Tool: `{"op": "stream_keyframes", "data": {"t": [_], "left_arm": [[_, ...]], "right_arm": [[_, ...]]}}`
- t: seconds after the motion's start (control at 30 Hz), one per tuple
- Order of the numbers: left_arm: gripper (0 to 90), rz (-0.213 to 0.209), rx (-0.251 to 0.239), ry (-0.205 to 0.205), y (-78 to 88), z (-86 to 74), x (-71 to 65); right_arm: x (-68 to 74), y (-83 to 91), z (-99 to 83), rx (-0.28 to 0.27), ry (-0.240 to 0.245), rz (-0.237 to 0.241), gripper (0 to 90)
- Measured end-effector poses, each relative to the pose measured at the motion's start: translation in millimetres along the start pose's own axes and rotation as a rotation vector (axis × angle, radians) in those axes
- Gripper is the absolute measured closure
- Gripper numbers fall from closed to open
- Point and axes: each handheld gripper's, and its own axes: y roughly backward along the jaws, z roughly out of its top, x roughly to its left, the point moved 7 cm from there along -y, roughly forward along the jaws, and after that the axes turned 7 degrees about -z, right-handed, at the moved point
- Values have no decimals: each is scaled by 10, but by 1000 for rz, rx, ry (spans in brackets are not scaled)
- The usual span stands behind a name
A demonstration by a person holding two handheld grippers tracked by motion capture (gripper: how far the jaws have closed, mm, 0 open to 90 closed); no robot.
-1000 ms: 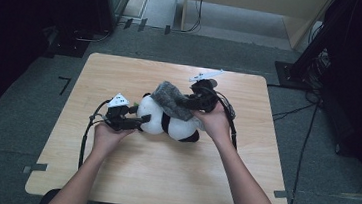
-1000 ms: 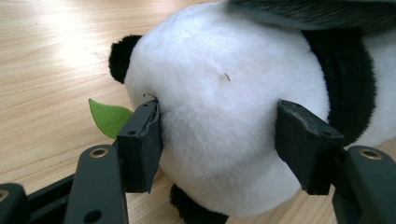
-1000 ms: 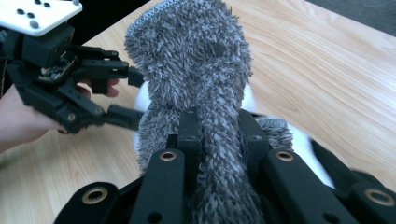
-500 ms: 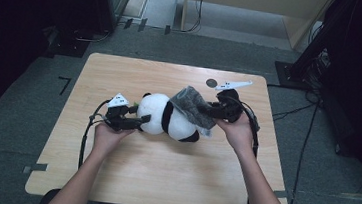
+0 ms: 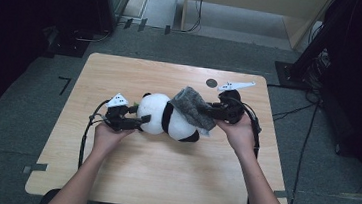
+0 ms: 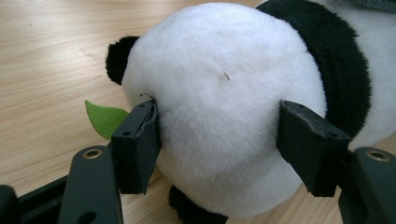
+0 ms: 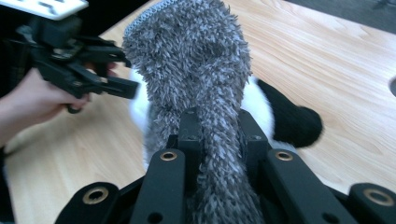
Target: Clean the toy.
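Wooden table [image 5: 110, 185], left tongs [image 6: 219, 140] clamped on panda's head [image 6: 219, 93], right tongs [image 7: 217, 135] pinching grey cloth [image 7: 196, 60].

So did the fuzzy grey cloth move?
Yes. The fuzzy grey cloth slid right along the black-and-white plush panda, toward the dark round hole in the wooden table.

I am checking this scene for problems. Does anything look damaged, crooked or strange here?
Nothing looks damaged or spilled. The plush panda lies on its side on the table, its head between the left gripper's jaws. The grey fuzzy cloth, clamped by the right gripper, is bunched and only partly over the panda.
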Motion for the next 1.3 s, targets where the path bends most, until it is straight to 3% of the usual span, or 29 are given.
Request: {"op": "stream_keyframes", "data": {"t": [0.43,0.83,1.1,1.2,1.3], "left_arm": [[322,3,3,-5,6,3,-4],[324,8,3,-10,8,6,-9],[325,12,3,-12,8,6,-8],[325,13,4,-14,8,5,-8],[328,15,3,-12,5,8,-9]], "right_arm": [[487,-45,246,-26,98,71,769],[735,-664,462,5,101,103,769],[809,-1026,349,73,94,88,769],[780,-1066,280,94,114,53,768],[727,-1027,218,96,112,48,768]]}}
